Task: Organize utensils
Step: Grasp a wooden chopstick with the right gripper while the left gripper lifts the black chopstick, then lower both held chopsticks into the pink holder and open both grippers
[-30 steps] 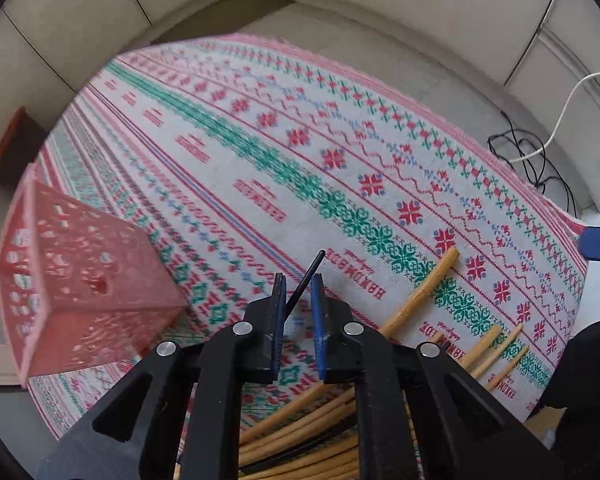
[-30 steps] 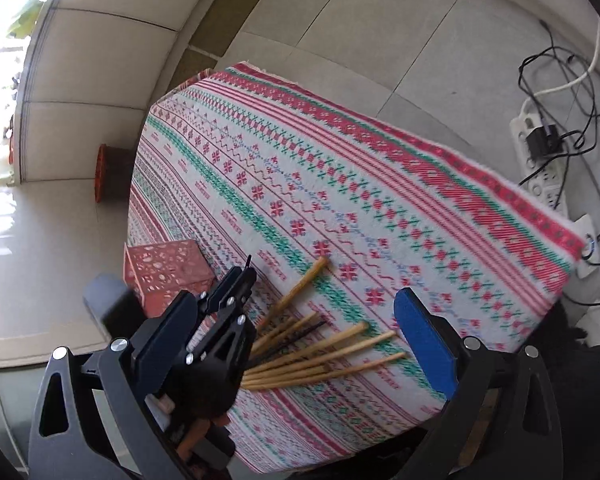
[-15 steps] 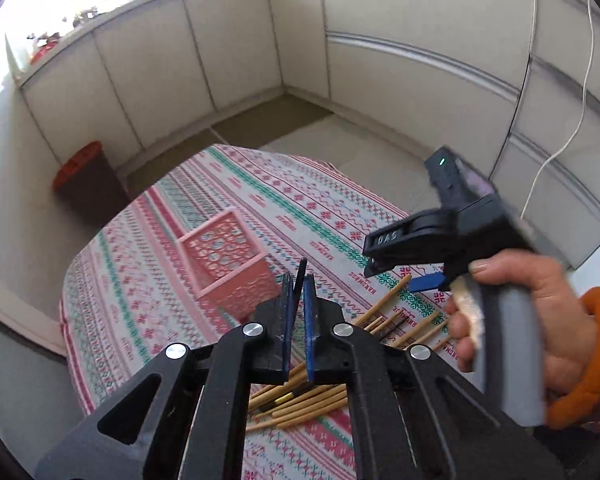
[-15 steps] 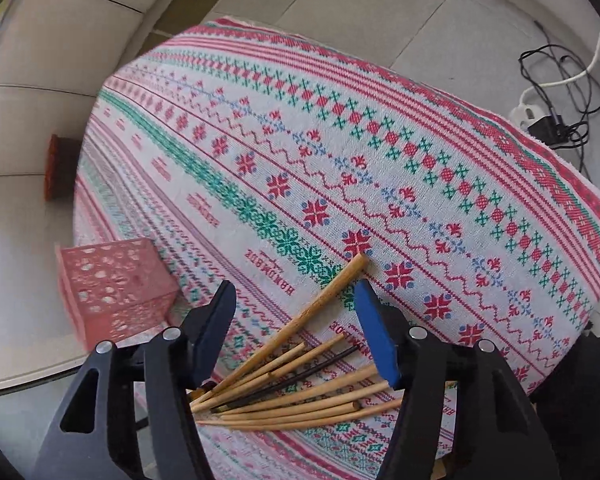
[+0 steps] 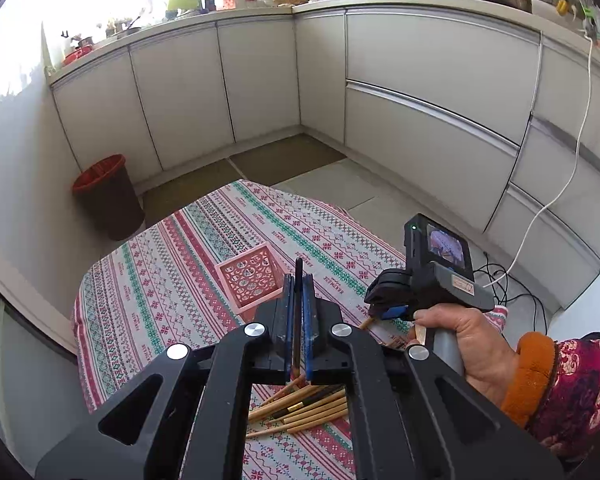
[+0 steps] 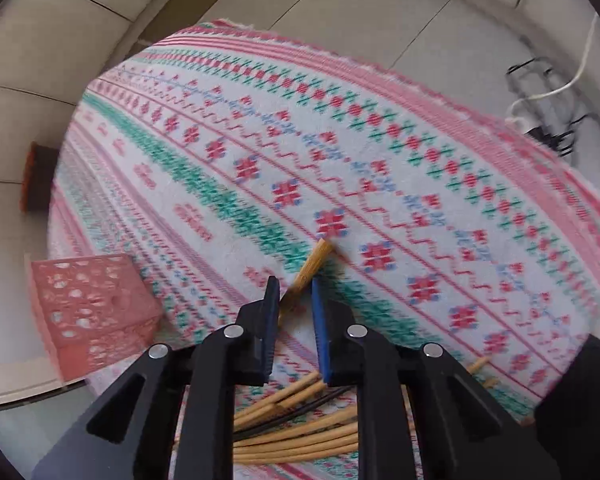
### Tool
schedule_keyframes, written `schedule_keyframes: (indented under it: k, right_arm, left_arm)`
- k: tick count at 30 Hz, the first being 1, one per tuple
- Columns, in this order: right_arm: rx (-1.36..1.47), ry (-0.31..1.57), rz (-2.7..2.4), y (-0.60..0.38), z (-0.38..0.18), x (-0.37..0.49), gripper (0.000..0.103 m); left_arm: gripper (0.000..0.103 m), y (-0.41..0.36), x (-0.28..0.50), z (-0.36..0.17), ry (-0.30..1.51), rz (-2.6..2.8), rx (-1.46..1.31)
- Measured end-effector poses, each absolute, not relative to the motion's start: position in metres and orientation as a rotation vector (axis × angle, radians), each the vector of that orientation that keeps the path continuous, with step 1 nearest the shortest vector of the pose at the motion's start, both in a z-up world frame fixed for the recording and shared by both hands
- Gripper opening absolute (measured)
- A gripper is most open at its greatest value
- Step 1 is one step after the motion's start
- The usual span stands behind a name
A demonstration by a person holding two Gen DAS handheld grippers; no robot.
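My left gripper [image 5: 298, 280] is shut on a black chopstick [image 5: 298, 276] and holds it high above the table, with the pink perforated basket [image 5: 250, 280] just beyond its tip. Several bamboo chopsticks [image 5: 300, 408] and one black one lie in a pile below. My right gripper [image 6: 294, 286] is open, low over the cloth, its jaws on either side of a bamboo chopstick [image 6: 314, 262] that sticks out of the pile [image 6: 300, 432]. The basket [image 6: 88, 308] stands to its left. The right gripper also shows in the left wrist view [image 5: 384, 310].
The table is covered by a patterned red, green and white cloth [image 6: 340, 140]. A red-rimmed bin [image 5: 108, 196] stands on the floor beyond the table. Cables and a power strip [image 6: 548, 128] lie on the floor at the right. Kitchen cabinets [image 5: 420, 80] surround the area.
My left gripper has risen and tilted up with the black chopstick. My right gripper has come down to the pile and narrowed its jaws around one bamboo chopstick.
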State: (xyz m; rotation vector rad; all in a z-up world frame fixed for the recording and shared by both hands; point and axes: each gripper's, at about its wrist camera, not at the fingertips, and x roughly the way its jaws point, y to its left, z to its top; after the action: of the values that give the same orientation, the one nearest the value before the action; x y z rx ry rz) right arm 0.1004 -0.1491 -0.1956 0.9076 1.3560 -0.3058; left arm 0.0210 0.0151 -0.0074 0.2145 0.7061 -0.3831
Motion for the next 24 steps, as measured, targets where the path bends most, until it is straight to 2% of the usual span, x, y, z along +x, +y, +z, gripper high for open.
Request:
schedule_keyframes:
  k: [7,24]
  right_arm:
    - [0.967,1.257,-0.072,-0.160,-0.170,0.101,0.011]
    - [0.591,0.947,0.166,-0.137,-0.024,0.043,0.008]
  left_arm:
    - [0.003,0.029,0.016,0.005,0.678,-0.380,0.151]
    - [0.003,0.051,0.004,0.034,0.614,-0.314,0.068]
